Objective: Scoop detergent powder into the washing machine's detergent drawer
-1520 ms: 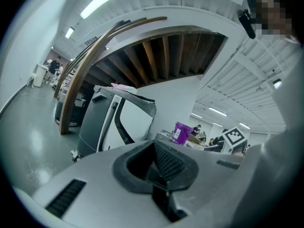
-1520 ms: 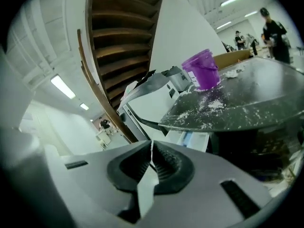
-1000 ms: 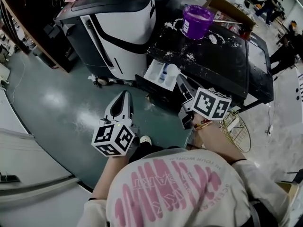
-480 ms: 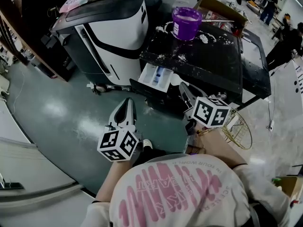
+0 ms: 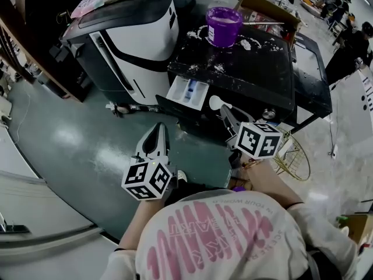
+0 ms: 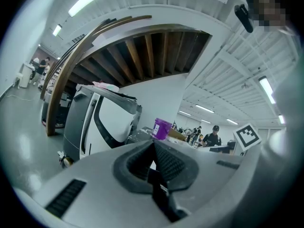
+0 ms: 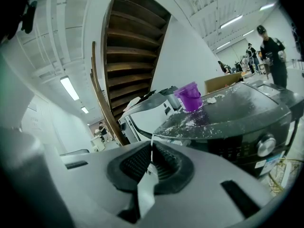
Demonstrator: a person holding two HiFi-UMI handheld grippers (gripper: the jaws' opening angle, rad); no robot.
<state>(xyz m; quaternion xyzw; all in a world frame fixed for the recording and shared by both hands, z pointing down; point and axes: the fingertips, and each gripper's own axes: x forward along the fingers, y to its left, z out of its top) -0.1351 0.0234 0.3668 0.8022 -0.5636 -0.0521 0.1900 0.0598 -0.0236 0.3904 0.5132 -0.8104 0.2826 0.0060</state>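
Our right hand-held gripper is clamped on the handle of the white scoop. A second ago its bowl sat over the open drawer; now it has drawn back and hangs just to the drawer's right, clear of it. Our left hand-held gripper is closed on nothing, low and near the floor. We judge one dose tipped. The purple tub stands on the washing machine, amid spilled powder, ready for another scoop.

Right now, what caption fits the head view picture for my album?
Right gripper holds a white plastic scoop near the open white detergent drawer of the powder-dusted black washing machine.
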